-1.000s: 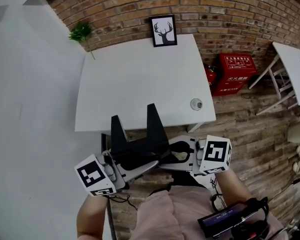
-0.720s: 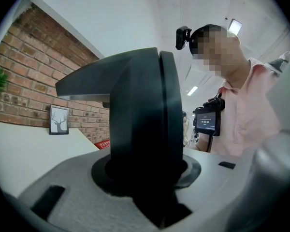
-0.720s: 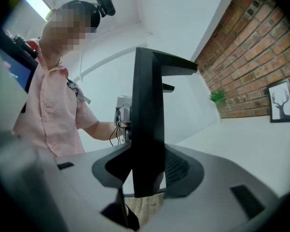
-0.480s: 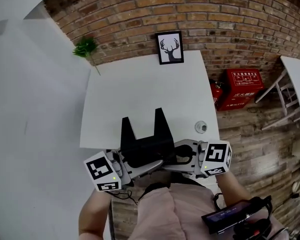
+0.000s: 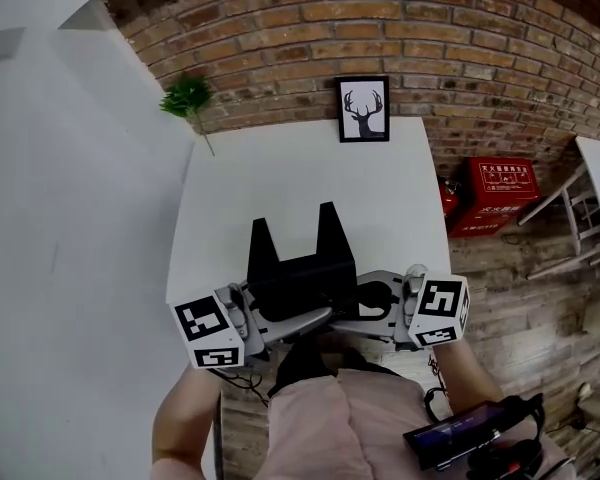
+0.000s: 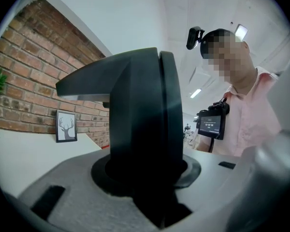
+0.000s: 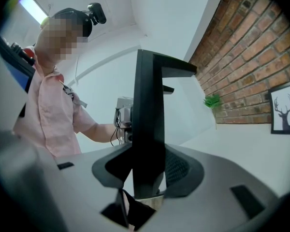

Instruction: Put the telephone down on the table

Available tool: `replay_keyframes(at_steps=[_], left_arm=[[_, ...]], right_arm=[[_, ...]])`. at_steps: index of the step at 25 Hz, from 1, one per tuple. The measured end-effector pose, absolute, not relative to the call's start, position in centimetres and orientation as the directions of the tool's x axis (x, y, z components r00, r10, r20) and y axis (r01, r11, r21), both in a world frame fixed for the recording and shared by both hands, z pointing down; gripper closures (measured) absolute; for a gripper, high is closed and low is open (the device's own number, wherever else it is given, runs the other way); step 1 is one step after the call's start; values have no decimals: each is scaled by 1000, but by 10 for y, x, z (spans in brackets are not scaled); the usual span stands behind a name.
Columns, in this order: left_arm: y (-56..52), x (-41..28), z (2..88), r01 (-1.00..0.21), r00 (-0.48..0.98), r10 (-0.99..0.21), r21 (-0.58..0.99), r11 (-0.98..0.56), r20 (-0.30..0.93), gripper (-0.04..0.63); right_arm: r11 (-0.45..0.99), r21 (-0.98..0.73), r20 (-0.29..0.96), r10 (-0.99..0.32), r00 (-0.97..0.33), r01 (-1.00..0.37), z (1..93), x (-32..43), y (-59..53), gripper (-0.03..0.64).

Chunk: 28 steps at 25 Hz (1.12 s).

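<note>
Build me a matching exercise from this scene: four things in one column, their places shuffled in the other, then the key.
Things
1. telephone
2. deer picture
3. green plant
4. red boxes

Places
A. on the floor, right of the table
B. gripped by the left gripper and right gripper, over the table's near edge
C. by the table's far left corner
D. at the table's far edge, against the brick wall

Pairs: 1-B; 2-D; 3-C; 4-A
</note>
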<state>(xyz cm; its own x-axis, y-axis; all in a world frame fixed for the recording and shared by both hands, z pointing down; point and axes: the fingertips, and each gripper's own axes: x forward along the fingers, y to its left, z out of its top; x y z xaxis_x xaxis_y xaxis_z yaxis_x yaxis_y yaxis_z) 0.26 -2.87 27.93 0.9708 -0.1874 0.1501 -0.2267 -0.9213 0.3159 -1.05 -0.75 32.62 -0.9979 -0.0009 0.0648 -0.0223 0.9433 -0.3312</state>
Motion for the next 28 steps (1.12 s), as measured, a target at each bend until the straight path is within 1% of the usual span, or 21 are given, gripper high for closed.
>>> replay_keyframes(at_steps=[9, 16, 28], left_arm=[[-86, -44, 299, -176, 982, -134, 371, -912, 136, 433], [-139, -80, 293, -117, 990, -73, 394, -912, 123, 433], [-193, -113, 266, 12, 991, 59, 352, -936, 122, 433]], right_arm=[[922, -380, 100, -41, -994, -76, 345, -57, -63, 443], [910, -388, 104, -113, -988, -145, 339, -94, -116, 443], [897, -347, 100, -255, -962, -274, 313, -130, -174, 442]])
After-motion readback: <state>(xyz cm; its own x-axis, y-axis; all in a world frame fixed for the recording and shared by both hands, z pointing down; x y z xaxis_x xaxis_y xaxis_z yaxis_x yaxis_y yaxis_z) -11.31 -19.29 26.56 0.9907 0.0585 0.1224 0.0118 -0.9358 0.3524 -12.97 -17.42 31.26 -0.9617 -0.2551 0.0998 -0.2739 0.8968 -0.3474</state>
